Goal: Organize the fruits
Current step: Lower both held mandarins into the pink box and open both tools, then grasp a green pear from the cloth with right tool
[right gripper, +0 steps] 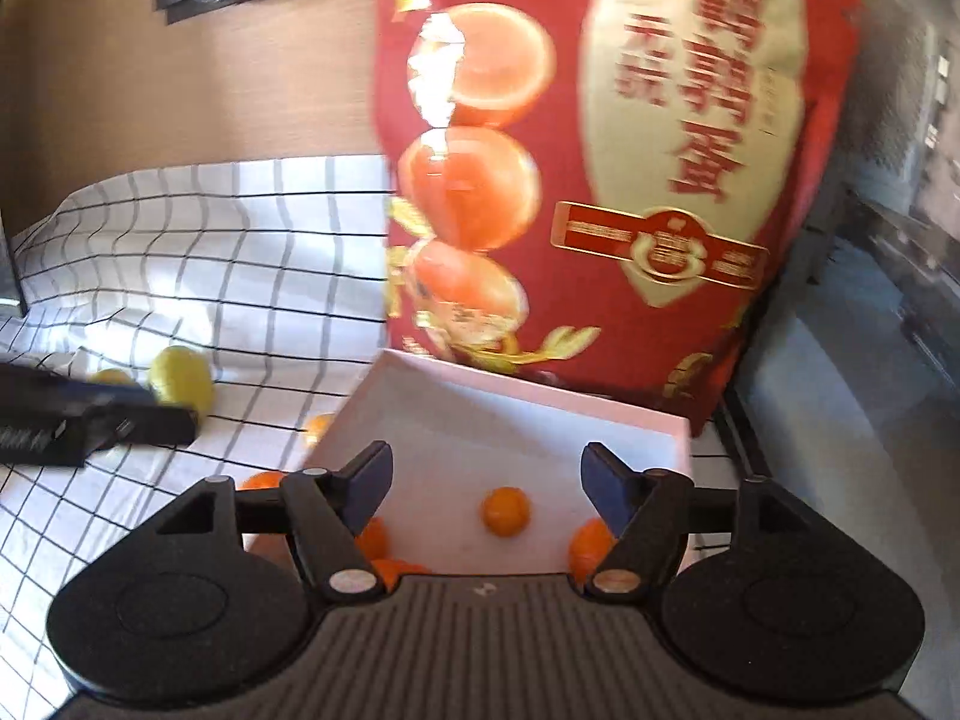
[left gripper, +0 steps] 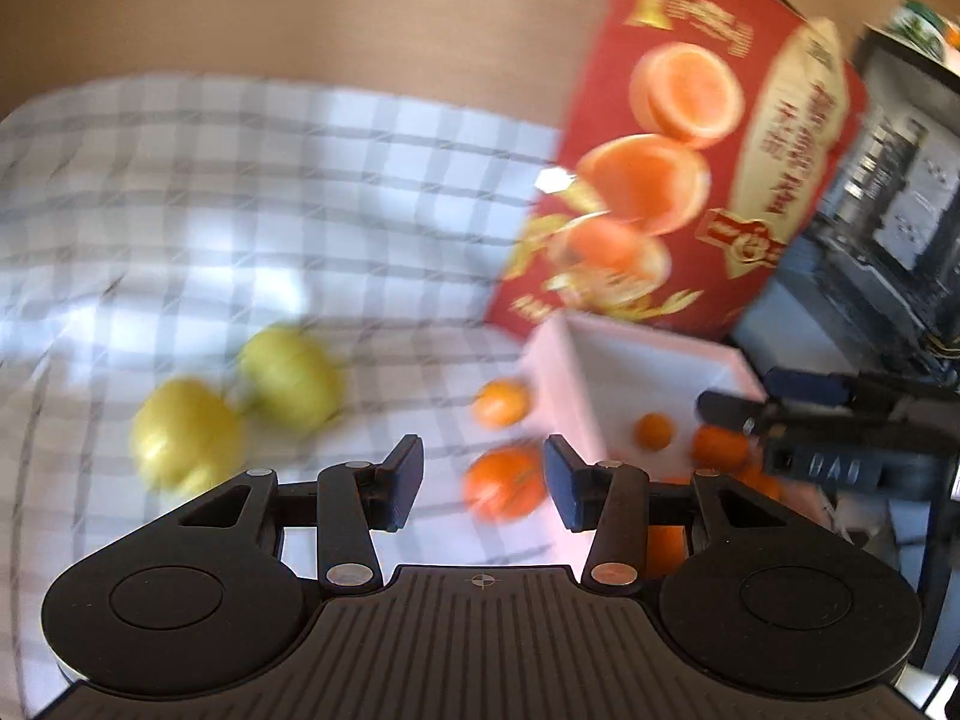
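Observation:
My left gripper is open low over the checked cloth. An orange lies on the cloth between its fingers, and the pads do not press on it. A second orange lies further on, beside the white box. Two yellow-green fruits sit to the left. My right gripper is open above the white box, empty, with a small orange on the box floor beneath it. More oranges lie in the box's near corners.
The box's red lid, printed with oranges, stands upright behind the box. A wooden wall rises behind the cloth. Dark shelving is at the right. The left gripper's finger reaches in over the cloth.

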Tool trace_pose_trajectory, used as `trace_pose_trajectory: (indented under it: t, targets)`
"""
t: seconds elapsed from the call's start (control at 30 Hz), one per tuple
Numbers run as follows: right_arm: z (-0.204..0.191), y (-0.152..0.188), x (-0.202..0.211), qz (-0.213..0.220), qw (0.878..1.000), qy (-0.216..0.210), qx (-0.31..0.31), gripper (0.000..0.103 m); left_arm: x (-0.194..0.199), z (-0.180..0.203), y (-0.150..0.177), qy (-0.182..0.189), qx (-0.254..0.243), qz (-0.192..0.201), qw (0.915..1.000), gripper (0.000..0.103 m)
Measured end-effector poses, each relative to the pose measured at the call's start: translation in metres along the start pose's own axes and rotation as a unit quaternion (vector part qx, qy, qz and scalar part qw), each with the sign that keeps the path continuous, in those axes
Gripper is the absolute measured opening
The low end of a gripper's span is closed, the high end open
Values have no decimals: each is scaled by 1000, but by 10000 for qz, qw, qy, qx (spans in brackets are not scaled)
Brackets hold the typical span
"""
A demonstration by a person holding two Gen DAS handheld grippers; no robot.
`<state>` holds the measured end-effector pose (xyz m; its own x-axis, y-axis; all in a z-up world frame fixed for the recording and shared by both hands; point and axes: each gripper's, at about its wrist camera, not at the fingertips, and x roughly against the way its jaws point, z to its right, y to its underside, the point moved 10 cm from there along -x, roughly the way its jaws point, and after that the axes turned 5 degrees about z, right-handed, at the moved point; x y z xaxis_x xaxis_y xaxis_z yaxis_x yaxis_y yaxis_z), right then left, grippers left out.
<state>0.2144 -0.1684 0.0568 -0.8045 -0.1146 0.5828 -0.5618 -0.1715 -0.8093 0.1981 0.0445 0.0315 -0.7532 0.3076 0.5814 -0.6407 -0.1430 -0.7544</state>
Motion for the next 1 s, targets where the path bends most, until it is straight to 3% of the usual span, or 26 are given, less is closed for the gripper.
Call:
trace_pose_trajectory:
  t: [0.3, 0.43, 0.53, 0.63, 0.77, 1.0]
  targets:
    - [-67, -9, -16, -494, 9971, -385, 422, 72, 55, -95, 41, -567, 817, 259, 9947, 49]
    - [-90, -14, -27, -993, 9902, -734, 648, 72, 67, -115, 54, -518, 1017, 348, 9929, 49]
    - [-108, -12, -45, -1471, 9804, -705, 1109, 64, 74, -124, 66, -427, 1310, 440, 9895, 49]
    - [-124, -12, -61, -1605, 9730, -628, 1536, 60, 77, -127, 79, -228, 1573, 400, 9865, 49]
    - [-143, -1, -83, -1954, 9667, -640, 1525, 59, 83, -125, 85, -87, 1472, 346, 9885, 49]
    - [-165, 17, -101, -2087, 9433, -254, 2568, 55, 86, -139, 89, -178, 1433, 262, 9892, 49]
